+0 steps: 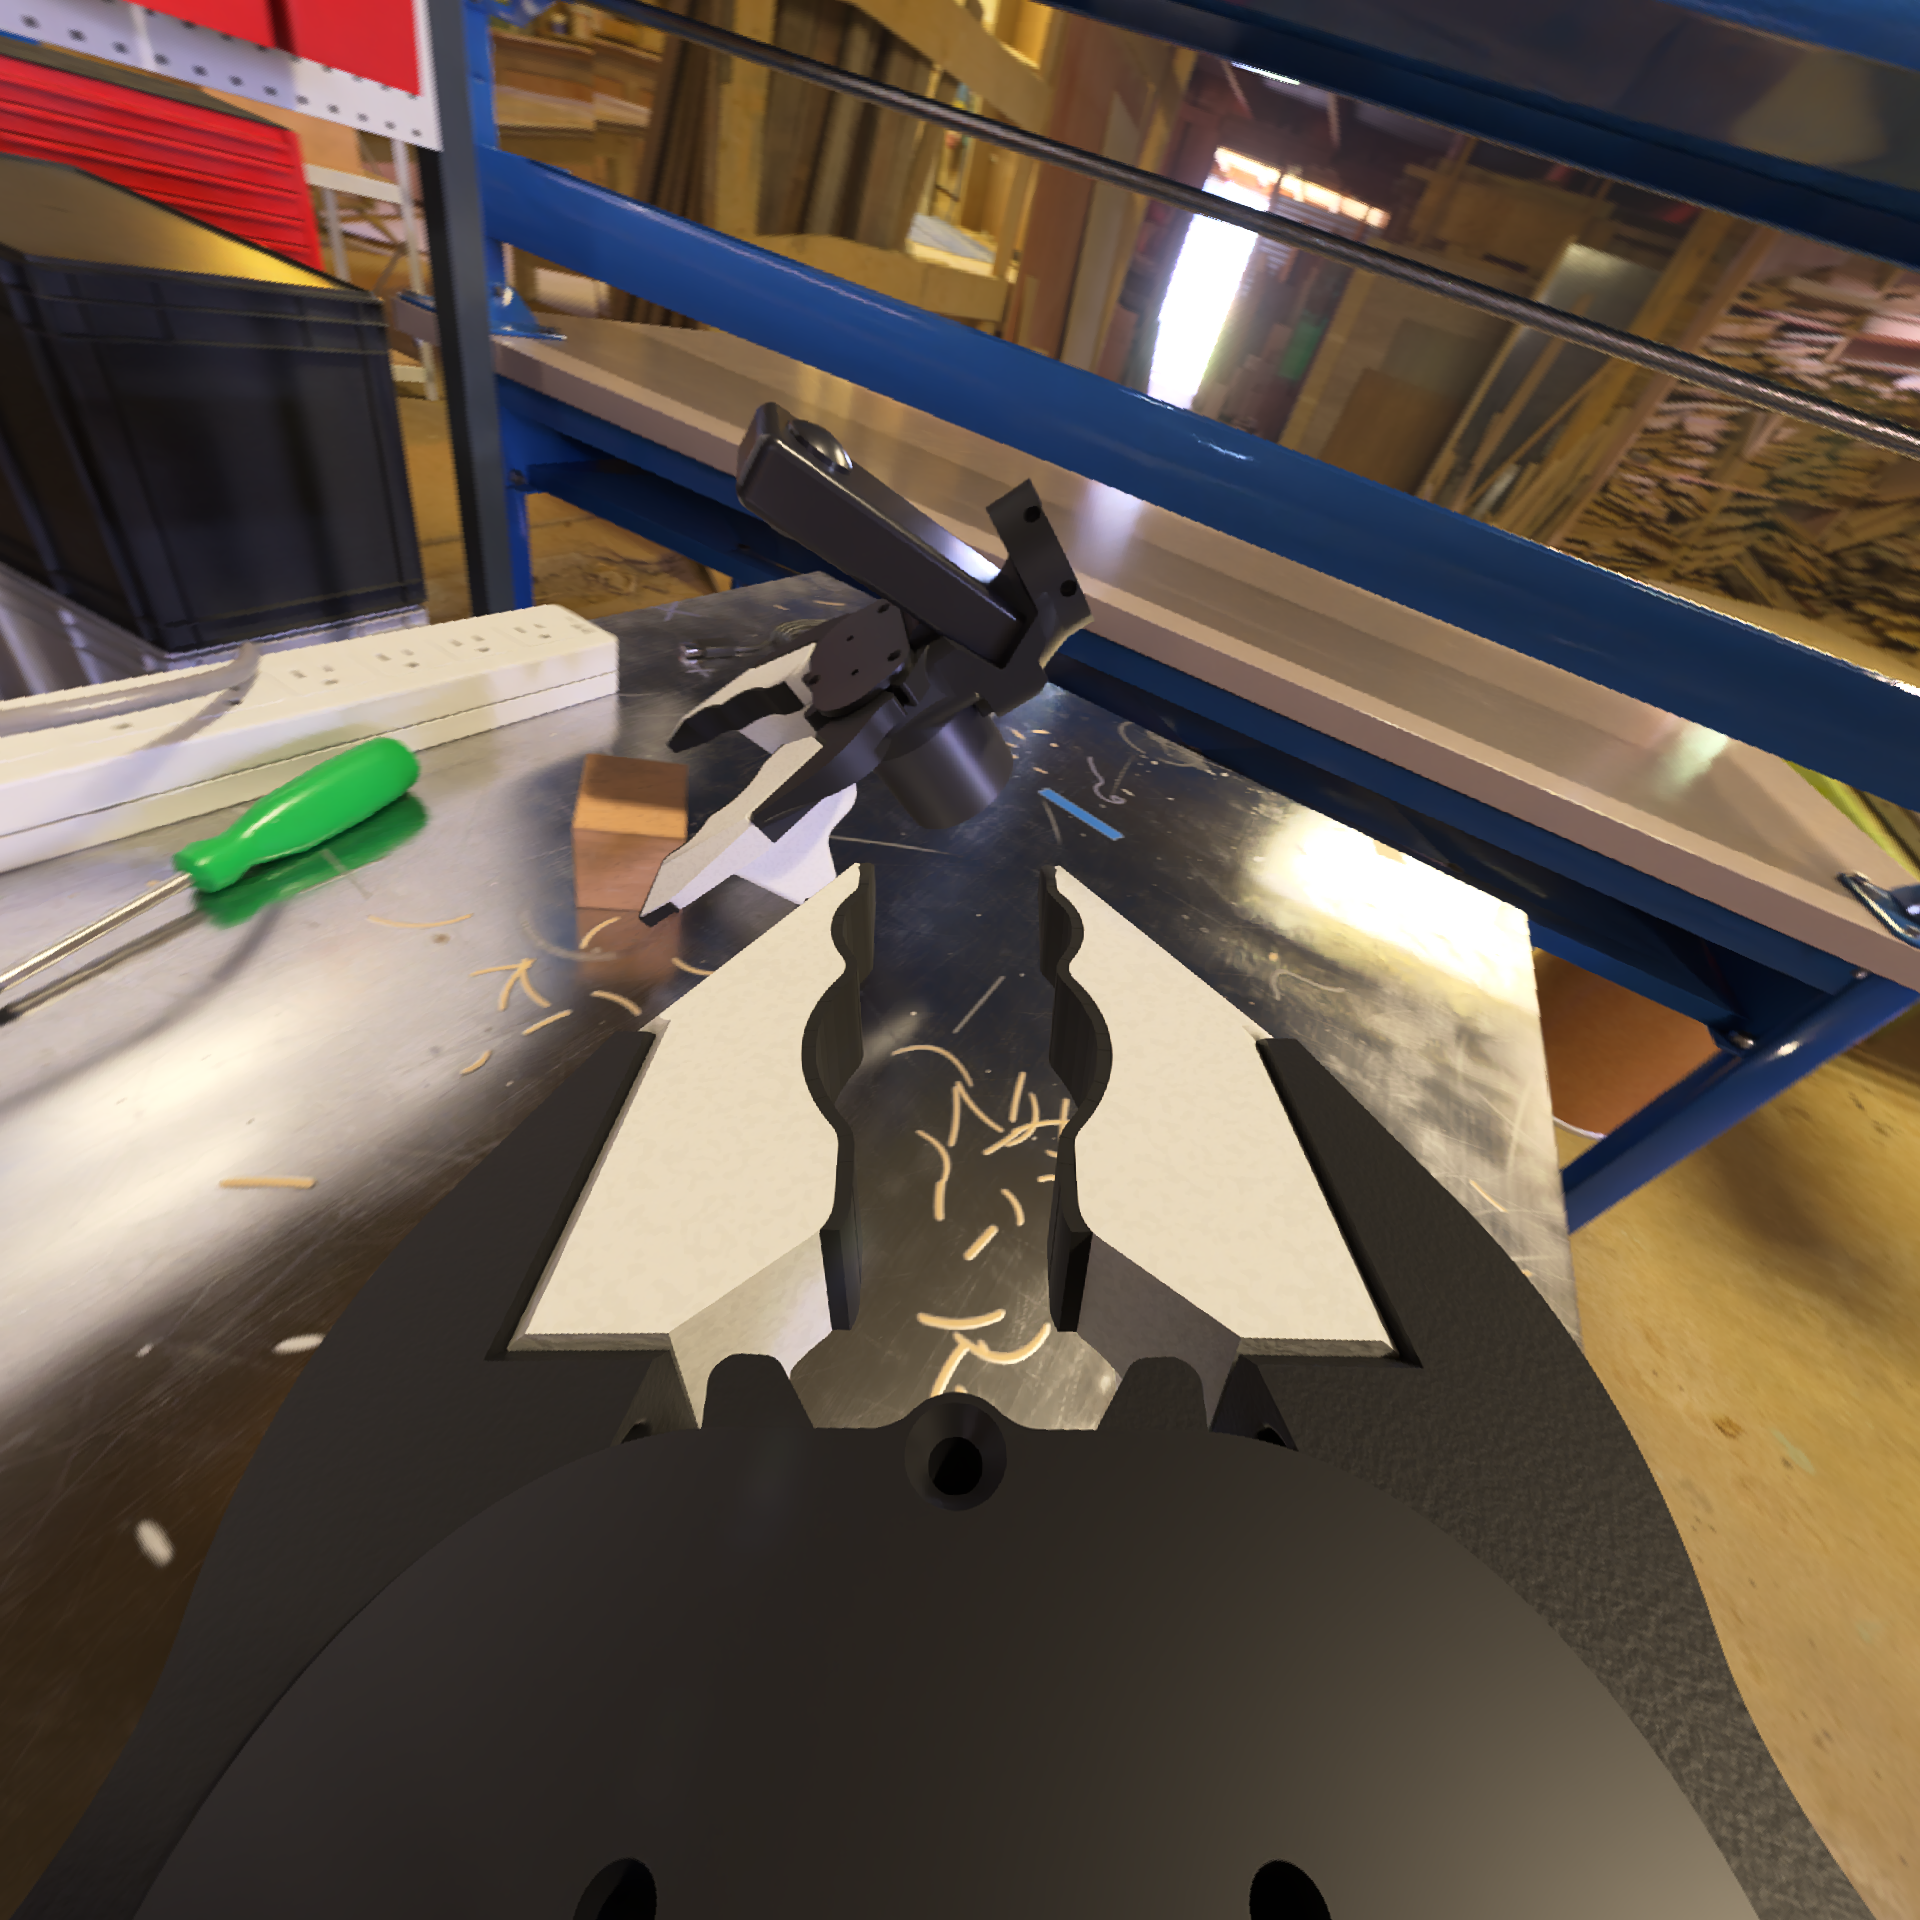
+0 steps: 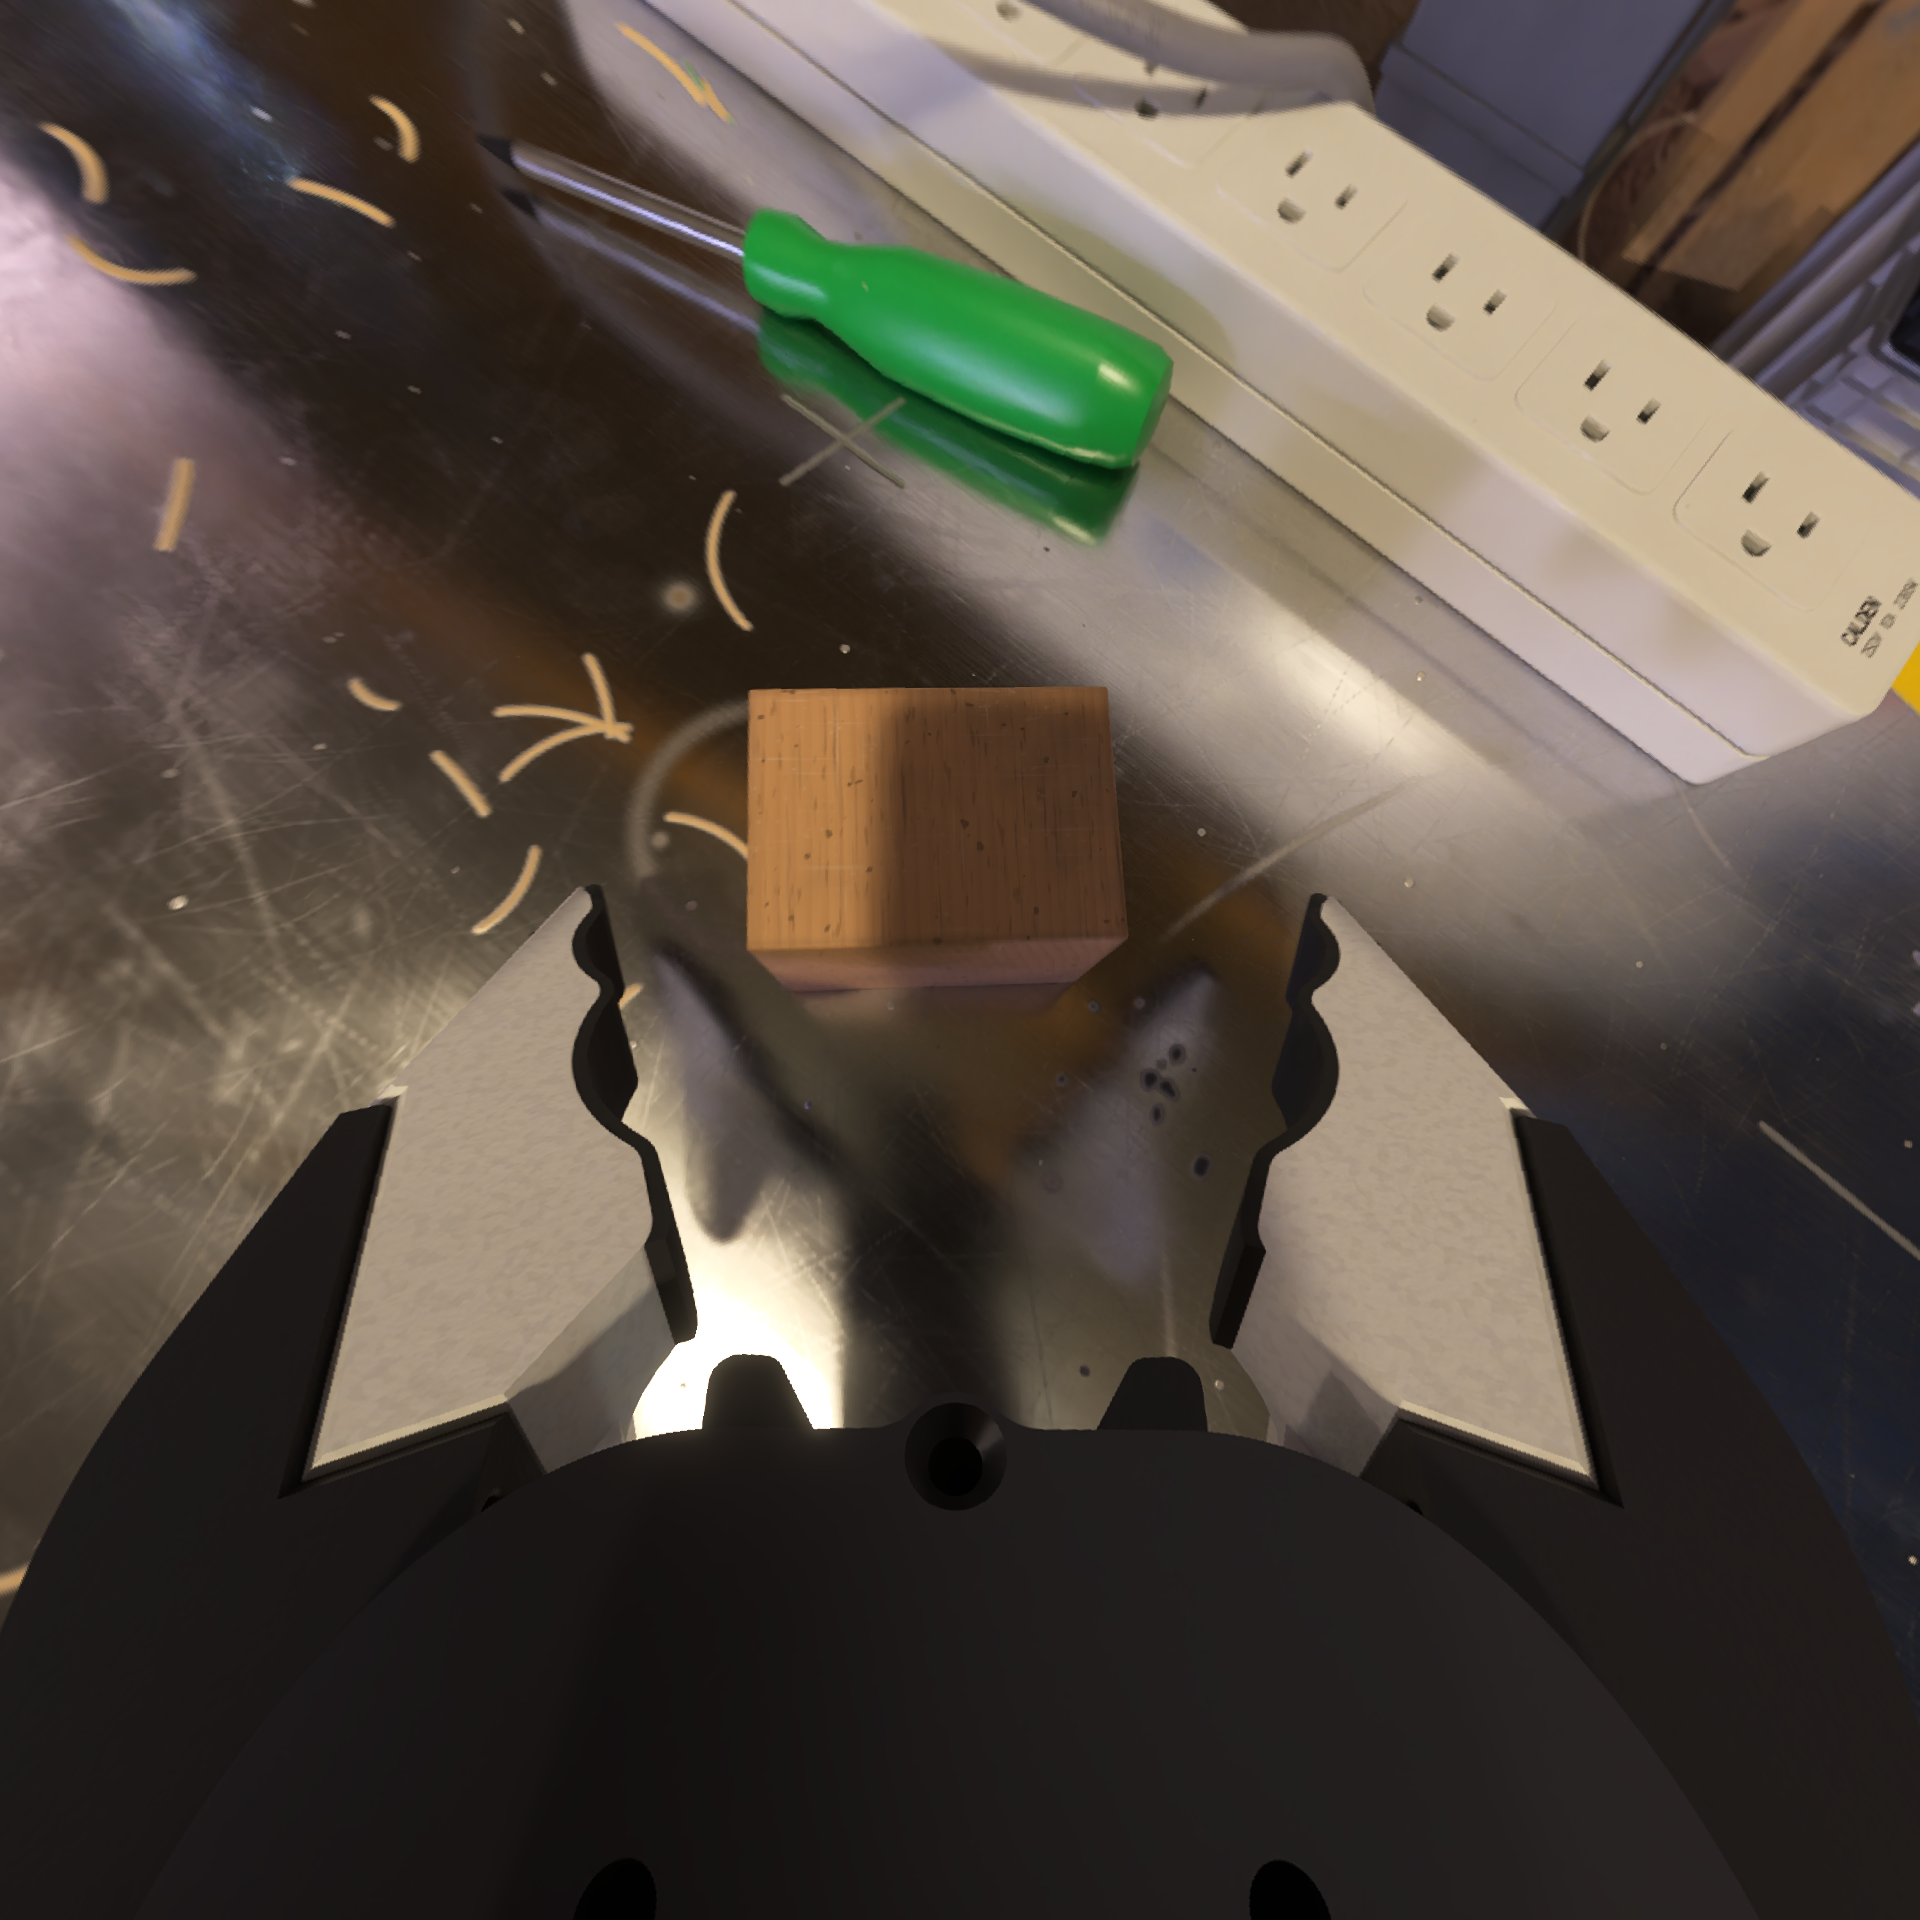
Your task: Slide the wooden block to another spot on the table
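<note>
The wooden block [image 2: 935,821] is a small light-brown cube standing on the scratched metal table [image 2: 260,987]. My right gripper [image 2: 956,902] is open wide and empty, low over the table, with the block just ahead of its fingertips and roughly centred between them. In the left wrist view the block [image 1: 629,800] lies ahead to the left, partly hidden by the right gripper [image 1: 665,826], which tilts down at it from the right. My left gripper [image 1: 956,883] is empty, its fingers a narrow gap apart, and hovers over the table short of the block.
A green-handled screwdriver [image 2: 956,338] lies just beyond the block, and a white power strip [image 2: 1455,343] runs behind it. A black crate [image 1: 197,447] stands at far left. A blue-framed shelf [image 1: 1143,436] borders the table's far side. Wood shavings [image 1: 987,1143] litter the table.
</note>
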`<state>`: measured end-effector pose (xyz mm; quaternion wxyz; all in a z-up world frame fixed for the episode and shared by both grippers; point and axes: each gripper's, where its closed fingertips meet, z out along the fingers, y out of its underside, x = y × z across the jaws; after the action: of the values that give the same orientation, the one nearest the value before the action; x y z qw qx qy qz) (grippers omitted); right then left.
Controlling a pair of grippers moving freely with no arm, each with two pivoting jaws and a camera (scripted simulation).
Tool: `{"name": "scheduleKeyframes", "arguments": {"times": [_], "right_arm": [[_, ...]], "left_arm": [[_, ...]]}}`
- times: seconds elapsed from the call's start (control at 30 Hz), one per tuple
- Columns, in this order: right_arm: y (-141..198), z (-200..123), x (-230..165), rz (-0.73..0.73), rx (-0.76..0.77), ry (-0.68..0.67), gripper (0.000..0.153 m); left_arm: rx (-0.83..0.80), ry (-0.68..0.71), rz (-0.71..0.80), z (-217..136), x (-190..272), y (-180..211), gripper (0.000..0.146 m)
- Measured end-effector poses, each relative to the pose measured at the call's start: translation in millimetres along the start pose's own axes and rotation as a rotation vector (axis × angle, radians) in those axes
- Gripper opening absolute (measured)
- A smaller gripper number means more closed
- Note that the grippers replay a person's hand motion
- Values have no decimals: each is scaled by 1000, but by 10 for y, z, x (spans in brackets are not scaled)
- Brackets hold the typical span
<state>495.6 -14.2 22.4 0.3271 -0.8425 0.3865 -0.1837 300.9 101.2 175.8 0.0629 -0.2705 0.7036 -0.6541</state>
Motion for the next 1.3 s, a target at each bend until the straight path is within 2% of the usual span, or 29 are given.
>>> {"name": "scheduleKeyframes", "arguments": {"times": [0.07, 0.13, 0.2, 0.37, 0.5, 0.67, 0.7, 0.77, 0.8, 0.93, 1.03, 1.07, 1.17, 1.3], "right_arm": [[-8, 56, 4, -5, -13, 32, 116], [-39, 63, -12, -54, -21, 35, 88], [-37, 46, -64, -102, -35, 0, 73], [124, -166, -540, -217, -51, -217, 73], [384, -470, -1222, -396, -35, -442, 72], [618, -670, -1709, -606, -45, -490, 73], [651, -697, -1755, -630, -58, -509, 73], [675, -759, -1792, -693, -68, -548, 104], [674, -792, -1784, -736, -77, -570, 111], [695, -795, -1621, -919, -205, -620, 103], [687, -756, -1558, -998, -291, -651, 85], [685, -752, -1563, -1015, -311, -661, 84], [689, -770, -1620, -983, -356, -680, 83], [699, -764, -1699, -880, -323, -619, 91]], "left_arm": [[1, -28, -10, -33, -81, 37, 33], [-3, -34, -20, -45, -151, 77, 32], [-9, -41, -24, -54, -213, 93, 32], [-39, -63, 18, -119, -283, 109, 32], [-133, -60, 59, -122, -237, 248, 35], [-293, -60, 168, -36, -71, 521, 40], [-301, -59, 167, -31, -46, 542, 40], [-299, -71, 164, -61, -24, 547, 40], [-296, -89, 181, -91, -17, 540, 40], [-303, -114, 218, -219, 44, 545, 39], [-296, -137, 215, -329, 43, 527, 37], [-295, -150, 229, -376, 31, 514, 34], [-301, -213, 265, -601, -53, 436, 22], [-312, -420, 305, -1181, -441, 210, 25]]}}
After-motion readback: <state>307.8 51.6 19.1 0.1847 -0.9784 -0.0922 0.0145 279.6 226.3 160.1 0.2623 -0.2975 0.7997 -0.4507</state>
